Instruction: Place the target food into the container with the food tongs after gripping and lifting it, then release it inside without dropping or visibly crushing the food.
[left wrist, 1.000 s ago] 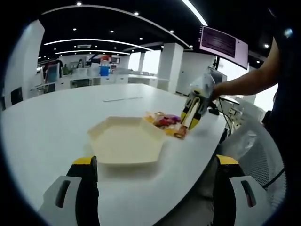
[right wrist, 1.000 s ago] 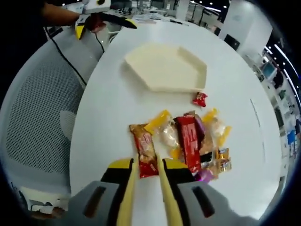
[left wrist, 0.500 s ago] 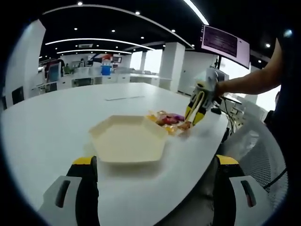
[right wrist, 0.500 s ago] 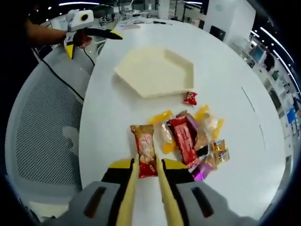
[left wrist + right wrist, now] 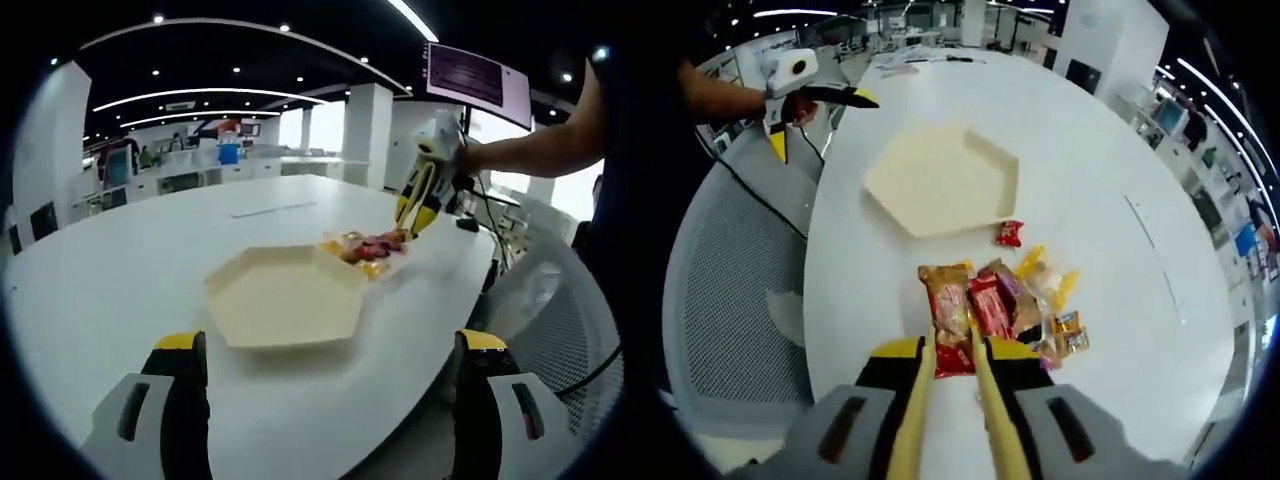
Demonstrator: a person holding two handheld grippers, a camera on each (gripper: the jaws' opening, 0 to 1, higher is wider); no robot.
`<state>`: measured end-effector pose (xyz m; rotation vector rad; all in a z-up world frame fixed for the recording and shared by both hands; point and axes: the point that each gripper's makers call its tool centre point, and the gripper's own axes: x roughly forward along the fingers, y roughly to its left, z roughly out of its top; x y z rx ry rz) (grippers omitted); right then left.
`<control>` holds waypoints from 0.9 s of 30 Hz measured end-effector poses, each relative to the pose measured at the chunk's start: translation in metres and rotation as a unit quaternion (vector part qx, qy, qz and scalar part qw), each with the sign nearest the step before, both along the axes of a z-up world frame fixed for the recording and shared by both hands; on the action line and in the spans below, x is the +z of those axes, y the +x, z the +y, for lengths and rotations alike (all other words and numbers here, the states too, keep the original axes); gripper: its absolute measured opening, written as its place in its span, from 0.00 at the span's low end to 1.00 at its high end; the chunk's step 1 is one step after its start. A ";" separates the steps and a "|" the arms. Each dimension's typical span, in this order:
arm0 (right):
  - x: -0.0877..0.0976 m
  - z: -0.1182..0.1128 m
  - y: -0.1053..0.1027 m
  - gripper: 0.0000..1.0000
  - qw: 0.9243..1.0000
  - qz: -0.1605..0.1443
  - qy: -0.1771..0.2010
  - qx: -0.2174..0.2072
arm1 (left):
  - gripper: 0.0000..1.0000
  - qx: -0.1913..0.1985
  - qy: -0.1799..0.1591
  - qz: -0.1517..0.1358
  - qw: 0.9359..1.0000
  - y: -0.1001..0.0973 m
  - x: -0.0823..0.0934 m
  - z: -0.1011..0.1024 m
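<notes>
In the right gripper view, the right gripper [image 5: 950, 365], its yellow tongs closed, pinches the near end of a red and tan wrapped snack bar [image 5: 950, 315]. The bar is in the grip at the near edge of a pile of bright wrapped snacks [image 5: 1025, 305] on the white oval table [image 5: 1110, 180]. Beyond lies a small red candy [image 5: 1010, 233], then the empty cream hexagonal tray [image 5: 940, 180]. Farthest, the left gripper [image 5: 805, 105] hangs past the table edge, its tongs spread wide.
</notes>
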<state>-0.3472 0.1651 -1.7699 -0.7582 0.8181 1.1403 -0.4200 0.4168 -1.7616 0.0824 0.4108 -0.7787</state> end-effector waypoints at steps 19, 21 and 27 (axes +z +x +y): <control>0.029 0.040 0.015 0.22 1.000 -0.019 0.006 0.007 | 1.00 0.003 0.001 -0.005 1.000 0.001 0.002 -0.001; 0.032 0.050 0.018 0.22 1.000 -0.022 0.006 0.013 | 1.00 0.004 -0.001 -0.004 1.000 0.001 0.002 -0.001; 0.039 0.078 0.025 0.22 0.999 -0.028 0.009 0.028 | 1.00 0.008 -0.004 -0.001 1.000 0.002 0.001 0.001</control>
